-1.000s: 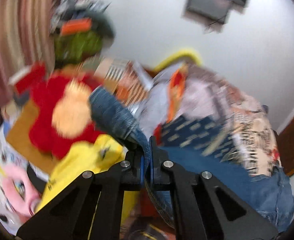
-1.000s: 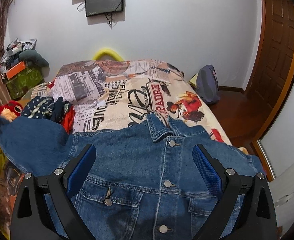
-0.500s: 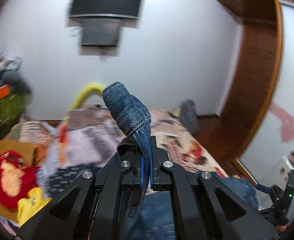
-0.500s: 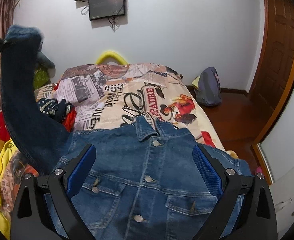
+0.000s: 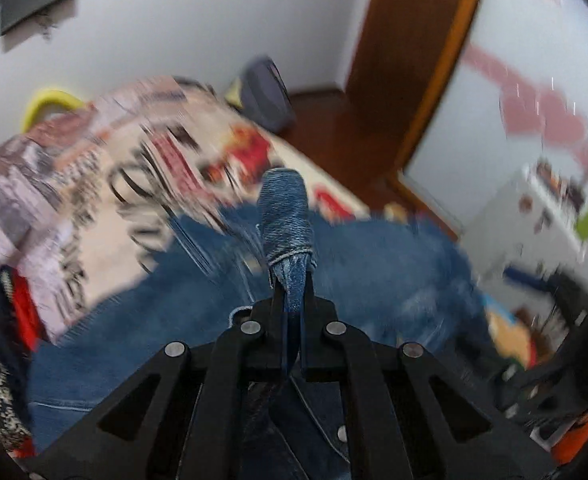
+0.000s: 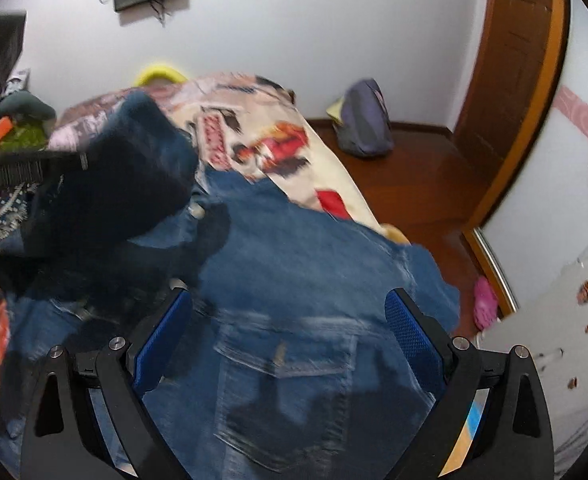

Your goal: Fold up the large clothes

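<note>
Your left hand-held gripper [image 5: 292, 308] is clamped on the cuff end of the denim jacket's sleeve [image 5: 286, 216], which stands up between the closed fingers. In the right wrist view, that sleeve [image 6: 122, 176] hangs lifted over the left side of the denim jacket [image 6: 314, 272]. The jacket lies spread on the bed [image 6: 254, 120], on a bedspread with newspaper and comic prints, its front facing up. Your right hand-held gripper [image 6: 288, 328] hovers above the jacket's chest pocket with its blue-padded fingers [image 6: 408, 328] wide apart, holding nothing. A gray-purple backpack [image 6: 364, 124] sits on the wooden floor beside the bed.
</note>
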Motion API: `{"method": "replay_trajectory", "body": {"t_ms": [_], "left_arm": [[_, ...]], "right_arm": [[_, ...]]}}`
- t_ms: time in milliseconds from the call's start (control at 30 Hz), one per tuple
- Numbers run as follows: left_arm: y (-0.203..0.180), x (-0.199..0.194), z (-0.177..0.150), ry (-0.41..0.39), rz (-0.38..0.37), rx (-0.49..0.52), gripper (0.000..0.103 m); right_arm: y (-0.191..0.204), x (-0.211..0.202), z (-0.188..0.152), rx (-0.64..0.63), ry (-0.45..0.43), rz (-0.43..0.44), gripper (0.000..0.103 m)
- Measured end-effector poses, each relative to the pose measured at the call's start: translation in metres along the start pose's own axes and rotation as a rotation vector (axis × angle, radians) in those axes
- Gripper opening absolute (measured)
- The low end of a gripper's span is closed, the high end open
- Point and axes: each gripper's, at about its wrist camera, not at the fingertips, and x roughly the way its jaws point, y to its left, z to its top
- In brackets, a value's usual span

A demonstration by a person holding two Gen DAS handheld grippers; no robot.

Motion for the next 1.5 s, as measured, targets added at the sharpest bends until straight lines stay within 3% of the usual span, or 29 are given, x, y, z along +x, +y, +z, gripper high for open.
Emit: {"method": "replay_trajectory", "body": {"t_ms": [200, 300, 433, 633, 733, 900, 1000, 1200, 1300, 1333, 1367, 1500], "left_arm": [[-0.026, 0.049, -0.046, 0.182, -0.04, 0.045, 0.007], [-0.035, 0.049, -0.055, 0.218, -0.036, 0.069, 0.027], [-0.03, 0.025, -0.056, 0.184, -0.038, 0.102, 0.044], [-0.004, -0.046, -0.057, 0.059, 0.005, 0.051, 0.064], [0.024, -0.076, -0.062, 0.038, -0.005, -0.011, 0.065], [0.067, -0.108, -0.088, 0.031, 0.132, -0.035, 0.065], [0.096, -0.116, -0.113, 0.061, 0.172, -0.097, 0.066], [0.137, -0.117, -0.168, 0.117, 0.238, -0.176, 0.066], [0.145, -0.108, -0.191, 0.148, 0.23, -0.203, 0.066], [0.147, -0.103, -0.198, 0.159, 0.231, -0.214, 0.066], [0.149, -0.099, -0.204, 0.17, 0.238, -0.225, 0.066], [0.158, -0.088, -0.216, 0.178, 0.293, -0.277, 0.066]], "right_arm": [[-0.022, 0.018, -0.018, 0.039, 0.075, -0.036, 0.096], [-0.028, 0.02, -0.02, 0.068, 0.098, -0.016, 0.096], [-0.024, 0.014, -0.018, 0.082, 0.09, 0.022, 0.096], [0.0, 0.003, -0.009, 0.046, 0.042, 0.089, 0.096], [0.011, 0.008, -0.009, 0.061, 0.041, 0.136, 0.096], [0.023, 0.04, -0.02, 0.14, 0.152, 0.27, 0.096], [0.022, 0.063, -0.029, 0.208, 0.233, 0.304, 0.094], [0.026, 0.099, -0.043, 0.275, 0.361, 0.329, 0.07], [0.034, 0.101, -0.044, 0.233, 0.341, 0.298, 0.068], [0.038, 0.099, -0.042, 0.204, 0.317, 0.288, 0.061], [0.042, 0.098, -0.04, 0.176, 0.296, 0.283, 0.046], [0.047, 0.089, -0.03, 0.149, 0.257, 0.28, 0.024]]}}
